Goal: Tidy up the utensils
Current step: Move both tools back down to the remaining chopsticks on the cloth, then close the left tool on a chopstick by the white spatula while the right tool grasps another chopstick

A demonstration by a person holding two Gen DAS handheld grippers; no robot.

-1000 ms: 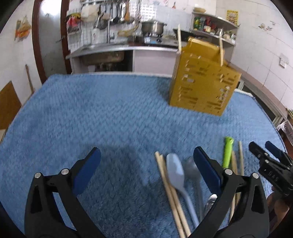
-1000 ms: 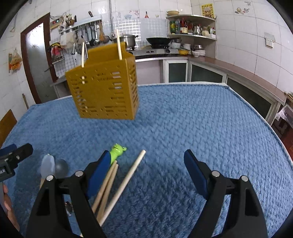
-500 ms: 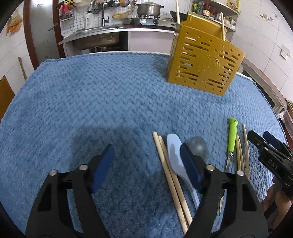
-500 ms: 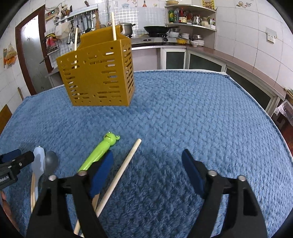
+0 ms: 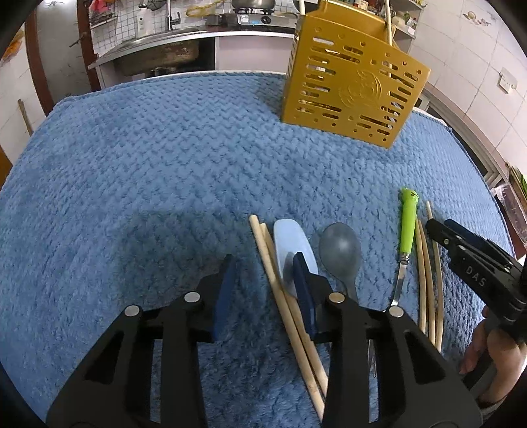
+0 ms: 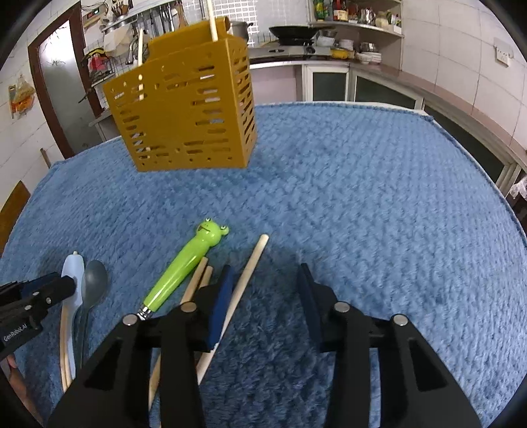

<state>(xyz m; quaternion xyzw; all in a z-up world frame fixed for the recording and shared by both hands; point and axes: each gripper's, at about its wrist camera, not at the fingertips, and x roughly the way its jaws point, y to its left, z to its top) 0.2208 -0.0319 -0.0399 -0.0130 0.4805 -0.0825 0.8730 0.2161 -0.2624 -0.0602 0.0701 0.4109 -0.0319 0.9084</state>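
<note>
Blue fleece cloth (image 5: pixel 138 171) covers the whole counter under my two tools, knitted-looking in a zigzag weave, with its far edge just short of a tiled kitchen wall. Beyond it I see a steel sink (image 5: pixel 158 56) ahead of my left hand-held gripper (image 5: pixel 263 280), and a stove with a wok (image 6: pixel 294 31) and a shelf of jars (image 6: pixel 355 16) ahead of my right hand-held gripper (image 6: pixel 266 289).

My left jaws have just been closing and stand part open; the two chopsticks (image 5: pixel 280 289) run between them, close by the right pad, though I cannot tell if that pad touches them. Just right of that pad lie the pale blue spoon (image 5: pixel 293 250), partly under it, then the grey spoon (image 5: pixel 339 250). Further right is the green frog-handled utensil (image 5: pixel 407 224), with more chopsticks (image 5: pixel 425 280) beside it.

My right jaws have also just been closing and stand part open, with one chopstick (image 6: pixel 243 280) between them beside the left pad, not pinched. The frog utensil lies to the left of that pad.

Well ahead of both tools stands the yellow slotted holder (image 6: pixel 184 108), upright on the cloth, with two sticks (image 6: pixel 212 19) poking from its top.
</note>
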